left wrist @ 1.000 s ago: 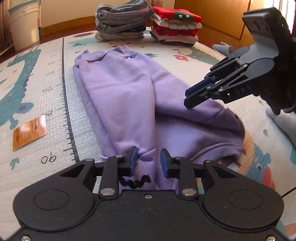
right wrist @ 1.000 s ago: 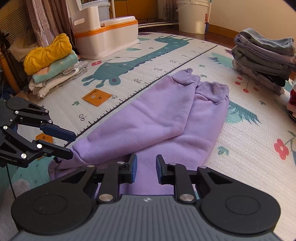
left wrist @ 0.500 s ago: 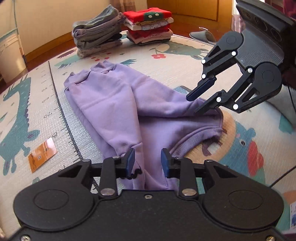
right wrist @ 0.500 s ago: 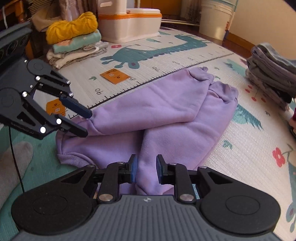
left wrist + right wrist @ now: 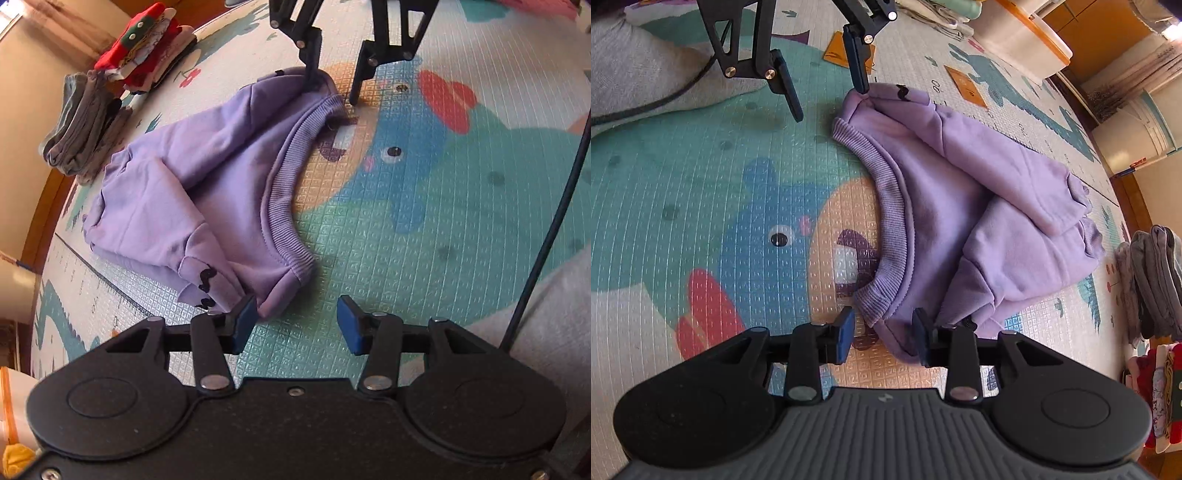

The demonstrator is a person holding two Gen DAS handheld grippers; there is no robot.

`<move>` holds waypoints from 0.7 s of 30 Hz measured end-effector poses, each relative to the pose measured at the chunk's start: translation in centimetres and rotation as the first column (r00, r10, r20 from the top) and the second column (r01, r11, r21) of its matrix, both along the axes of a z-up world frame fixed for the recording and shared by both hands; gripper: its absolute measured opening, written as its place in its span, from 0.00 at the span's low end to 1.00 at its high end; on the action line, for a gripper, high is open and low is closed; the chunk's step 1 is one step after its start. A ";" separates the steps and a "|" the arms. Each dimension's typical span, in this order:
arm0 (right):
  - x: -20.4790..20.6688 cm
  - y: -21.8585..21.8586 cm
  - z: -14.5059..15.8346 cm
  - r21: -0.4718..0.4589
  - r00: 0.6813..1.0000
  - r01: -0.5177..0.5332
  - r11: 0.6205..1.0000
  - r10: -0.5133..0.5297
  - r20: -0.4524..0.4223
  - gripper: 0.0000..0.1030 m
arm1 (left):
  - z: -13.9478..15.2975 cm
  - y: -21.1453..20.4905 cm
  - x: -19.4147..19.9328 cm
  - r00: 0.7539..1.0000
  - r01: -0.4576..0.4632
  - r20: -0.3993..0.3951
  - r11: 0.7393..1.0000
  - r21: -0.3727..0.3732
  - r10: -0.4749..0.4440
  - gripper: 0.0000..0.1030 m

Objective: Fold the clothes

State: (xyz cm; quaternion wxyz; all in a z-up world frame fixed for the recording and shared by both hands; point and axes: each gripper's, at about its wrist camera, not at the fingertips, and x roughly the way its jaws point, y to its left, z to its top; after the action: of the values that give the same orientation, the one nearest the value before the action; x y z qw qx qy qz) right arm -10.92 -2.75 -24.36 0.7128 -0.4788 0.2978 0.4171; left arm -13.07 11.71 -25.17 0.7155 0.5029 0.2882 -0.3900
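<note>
Purple sweatpants (image 5: 207, 184) lie folded on the play mat, the ribbed waistband (image 5: 284, 206) toward me; they also show in the right wrist view (image 5: 979, 206). My left gripper (image 5: 297, 325) is open, its left pad touching the near waistband corner. It also shows in the right wrist view (image 5: 823, 92), open at the far corner. My right gripper (image 5: 882, 336) is open around the other waistband corner (image 5: 875, 299). It shows in the left wrist view (image 5: 332, 85), open at the far corner.
A stack of grey folded clothes (image 5: 85, 125) and a red-and-white stack (image 5: 147, 55) sit beyond the pants. Orange cards (image 5: 967, 86) lie on the mat. A white-and-orange bin (image 5: 1027, 40) stands behind. A black cable (image 5: 546, 229) crosses at right.
Both grippers have opened and dropped to the mat at the two waistband corners. The pants now lie with the waistband spread between the grippers.
</note>
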 end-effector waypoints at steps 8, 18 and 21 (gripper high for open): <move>2.6 -0.2 0.8 0.084 0.989 0.075 0.994 -0.064 -0.130 0.19 | -0.7 -0.5 -0.7 0.988 0.114 0.101 0.992 0.061 -0.120 0.47; 6.1 -2.8 5.2 0.273 0.933 0.287 0.918 -0.203 -0.299 0.16 | -1.4 -1.3 -0.8 0.975 0.122 0.172 0.987 0.102 -0.138 0.47; 6.5 -2.8 5.4 0.284 0.929 0.295 0.912 -0.203 -0.310 0.16 | -1.3 -1.6 -0.4 0.981 0.092 0.159 0.991 0.100 -0.107 0.24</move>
State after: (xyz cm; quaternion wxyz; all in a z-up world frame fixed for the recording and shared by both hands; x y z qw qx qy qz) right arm -4.42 -5.53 -18.96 0.7815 -0.2499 0.3796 0.4275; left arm -13.48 10.16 -26.47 0.6926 0.5795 0.2203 -0.3688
